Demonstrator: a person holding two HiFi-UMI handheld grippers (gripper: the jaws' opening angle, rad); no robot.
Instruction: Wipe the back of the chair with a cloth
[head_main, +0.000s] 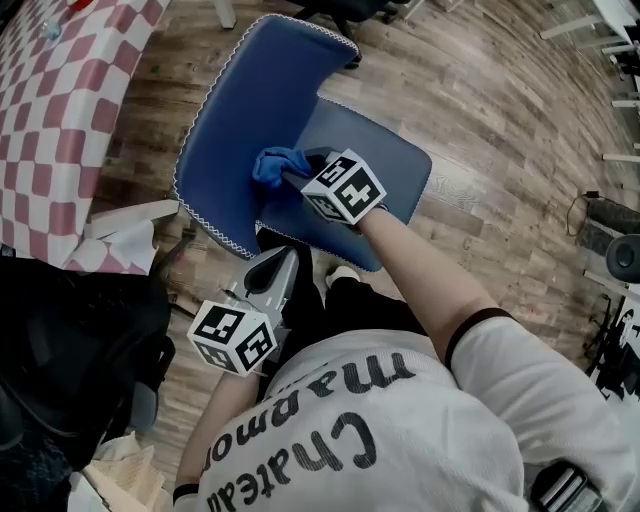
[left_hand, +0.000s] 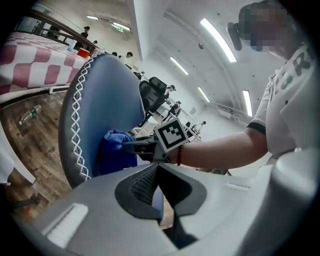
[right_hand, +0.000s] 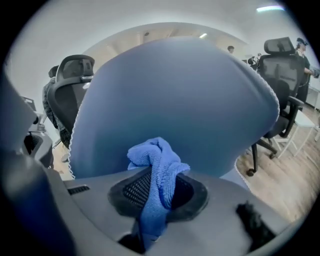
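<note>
The blue cloth, bunched up, presses against the front of the blue chair back, low down near the seat. The right arm reaches forward, and the right claw is clamped on the cloth. The left claw hangs beside the chair, jaws all but together, empty.
</note>
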